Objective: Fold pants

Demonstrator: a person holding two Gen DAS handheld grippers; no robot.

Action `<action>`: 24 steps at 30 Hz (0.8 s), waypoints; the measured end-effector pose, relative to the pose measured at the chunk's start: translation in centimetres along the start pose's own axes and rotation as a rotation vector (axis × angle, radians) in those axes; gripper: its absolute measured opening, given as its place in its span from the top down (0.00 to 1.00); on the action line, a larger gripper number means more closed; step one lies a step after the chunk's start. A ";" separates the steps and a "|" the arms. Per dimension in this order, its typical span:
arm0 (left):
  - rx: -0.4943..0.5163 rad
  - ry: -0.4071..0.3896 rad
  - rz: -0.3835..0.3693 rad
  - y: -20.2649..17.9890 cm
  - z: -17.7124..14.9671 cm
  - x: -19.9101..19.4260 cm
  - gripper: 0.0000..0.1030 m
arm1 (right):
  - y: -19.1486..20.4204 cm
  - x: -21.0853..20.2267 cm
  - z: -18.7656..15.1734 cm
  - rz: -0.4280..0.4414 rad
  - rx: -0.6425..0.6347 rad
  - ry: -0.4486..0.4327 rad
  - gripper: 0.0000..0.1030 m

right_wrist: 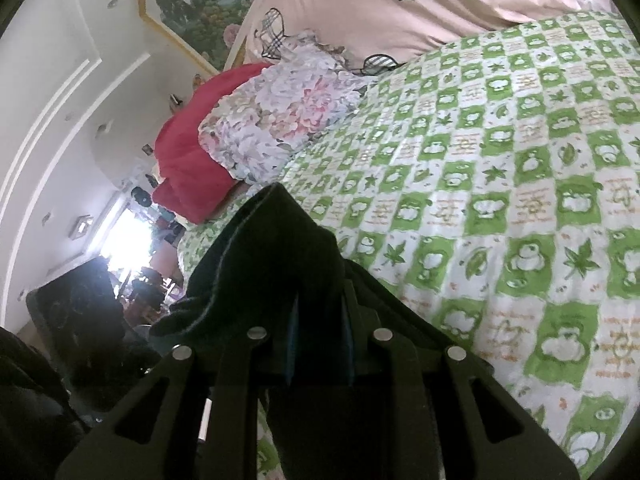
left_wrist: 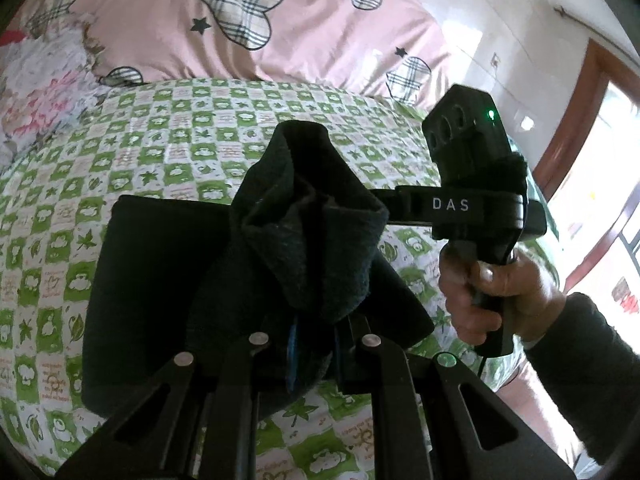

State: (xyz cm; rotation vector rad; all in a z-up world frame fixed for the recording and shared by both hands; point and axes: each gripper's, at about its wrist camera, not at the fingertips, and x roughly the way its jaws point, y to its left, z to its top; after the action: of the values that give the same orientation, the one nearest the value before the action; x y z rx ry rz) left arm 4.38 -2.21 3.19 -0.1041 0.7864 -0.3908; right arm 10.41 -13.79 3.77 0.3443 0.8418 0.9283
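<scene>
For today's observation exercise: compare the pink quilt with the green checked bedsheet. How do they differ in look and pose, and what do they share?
The pink quilt carries large plaid hearts and small dark stars; the green checked bedsheet has small green and white squares with leaves and cartoon figures. The quilt is heaped up at the far side; the bedsheet lies spread flat, with the dark pants on it. Both are printed bedding on one bed.

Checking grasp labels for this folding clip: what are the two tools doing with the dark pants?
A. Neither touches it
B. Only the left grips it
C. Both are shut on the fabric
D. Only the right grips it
C: dark fleecy pants bunch up from between the fingers of the left tool, and likewise in the right tool, above the green-and-white checked bedsheet.
</scene>
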 end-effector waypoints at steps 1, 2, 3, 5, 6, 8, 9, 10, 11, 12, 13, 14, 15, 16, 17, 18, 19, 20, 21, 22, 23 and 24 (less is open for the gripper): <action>0.009 0.002 0.002 -0.1 0.0 0.1 0.88 | -0.1 -0.1 -0.1 -0.006 0.005 -0.001 0.81; 0.022 0.005 0.006 -0.3 0.0 0.4 0.88 | -0.2 -0.2 -0.2 -0.009 0.008 -0.001 0.81; 0.029 0.007 0.006 -0.4 -0.1 0.5 0.88 | -0.3 -0.3 -0.3 -0.016 0.008 -0.003 0.81; 0.041 0.014 0.005 -0.6 -0.1 0.9 0.88 | -0.5 -0.5 -0.5 -0.030 0.014 -0.002 0.81; 0.046 0.017 0.004 -0.7 -0.1 1.1 0.88 | -0.6 -0.6 -0.7 -0.038 0.017 -0.004 0.81; 0.056 0.029 -0.009 -1.0 -0.2 1.4 0.87 | -0.9 -0.9 -1.0 -0.040 0.029 -0.001 0.93; 0.059 0.034 -0.010 -1.1 -0.3 1.6 0.87 | -1.1 -1.1 -1.2 -0.044 0.033 0.004 0.93; 0.064 0.038 -0.008 -1.2 -0.3 1.8 0.87 | -1.0 -1.1 -1.3 -0.054 0.030 0.005 0.93; 0.072 0.044 -0.005 -1.4 -0.4 2.0 0.87 | -1.0 -1.2 -1.6 -0.074 0.027 0.013 0.93; 0.080 0.050 -0.001 -1.6 -0.6 2.2 0.86 | -1.1 -1.3 -1.7 -0.086 0.030 0.017 0.93; 0.081 0.053 -0.002 -1.6 -0.6 2.3 0.86 | -1.2 -1.4 -1.9 -0.096 0.040 0.022 0.93; 0.083 0.055 -0.002 -1.7 -0.6 2.4 0.85 | -1.4 -1.6 -2.0 -0.102 0.052 0.024 0.93; 0.084 0.056 -0.004 -1.8 -0.7 2.4 0.81 | -1.5 -1.9 -2.2 -0.113 0.063 0.020 0.93; 0.084 0.057 -0.009 -1.8 -0.7 2.4 0.80 | -1.6 -2.3 -2.4 -0.128 0.073 0.010 0.93; 0.083 0.060 -0.016 -1.8 -0.7 2.4 0.78 | -1.6 -2.6 -2.5 -0.135 0.080 0.003 0.93; 0.081 0.060 -0.019 -1.8 -0.8 2.3 0.76 | -1.6 -3.1 -2.7 -0.143 0.090 -0.008 0.93; 0.080 0.063 -0.024 -1.8 -0.8 2.3 0.72 | -1.6 -3.6 -2.8 -0.153 0.096 -0.018 0.93; 0.077 0.068 -0.040 -1.7 -0.9 2.2 0.65 | -1.5 -4.1 -3.0 -0.165 0.101 -0.028 0.93; 0.070 0.070 -0.056 -1.7 -0.9 2.1 0.59 | -1.4 -4.6 -3.2 -0.179 0.108 -0.040 0.93; 0.057 0.071 -0.076 -1.6 -0.9 1.9 0.56 | -1.2 -5.1 -3.3 -0.189 0.113 -0.052 0.93; 0.047 0.076 -0.091 -1.5 -0.9 1.8 0.50 | -1.1 -5.4 -3.4 -0.198 0.115 -0.059 0.93; 0.037 0.079 -0.111 -1.5 -0.9 1.7 0.47 | -0.9 -5.8 -3.6 -0.219 0.123 -0.068 0.93</action>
State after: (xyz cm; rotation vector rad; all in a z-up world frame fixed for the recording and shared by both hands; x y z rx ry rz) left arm 4.40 -4.20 1.76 -0.0984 0.8533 -0.5167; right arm 6.35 -19.33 3.73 0.3801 0.8575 0.6601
